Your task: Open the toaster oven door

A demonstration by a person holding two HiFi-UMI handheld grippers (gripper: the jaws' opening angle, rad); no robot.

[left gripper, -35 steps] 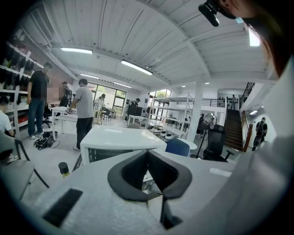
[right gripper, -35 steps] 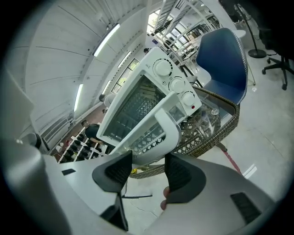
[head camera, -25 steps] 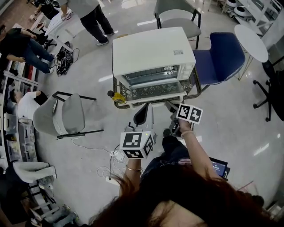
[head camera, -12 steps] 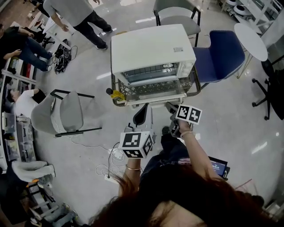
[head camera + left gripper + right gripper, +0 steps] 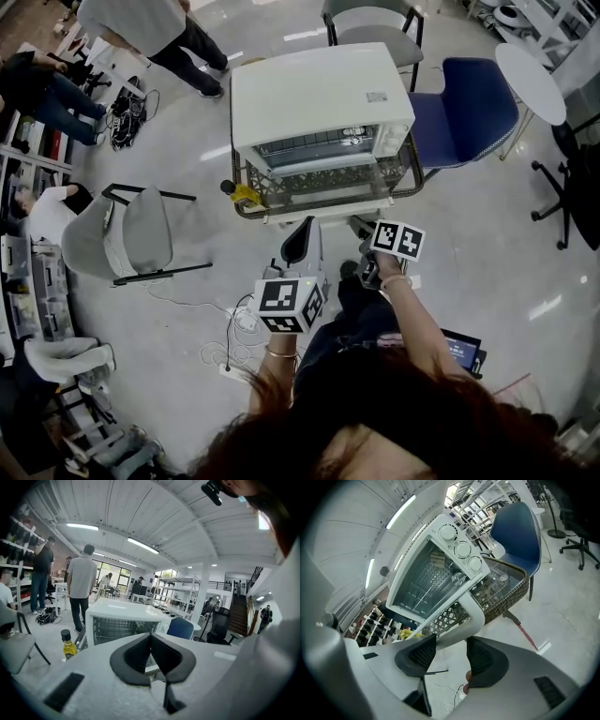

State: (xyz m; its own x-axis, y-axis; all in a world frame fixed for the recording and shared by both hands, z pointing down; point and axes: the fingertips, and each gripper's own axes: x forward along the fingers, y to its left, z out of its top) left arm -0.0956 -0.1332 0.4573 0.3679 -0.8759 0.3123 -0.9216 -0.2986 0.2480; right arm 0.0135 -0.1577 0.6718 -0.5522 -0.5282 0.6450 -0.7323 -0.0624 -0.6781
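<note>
Toaster oven fills the table, its door tilted over the front edge. The right gripper stands released astride the handle, likely to pull. The left gripper hangs clenched, empty.

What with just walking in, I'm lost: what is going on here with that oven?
A person holding a gripper in each hand stands at a white toaster oven on a wicker-rimmed table. The right gripper is open, with the door's white handle between its jaws and the pads not pressing on it. The glass door looks swung part-way down. The left gripper is shut and empty, short of the oven.
</note>
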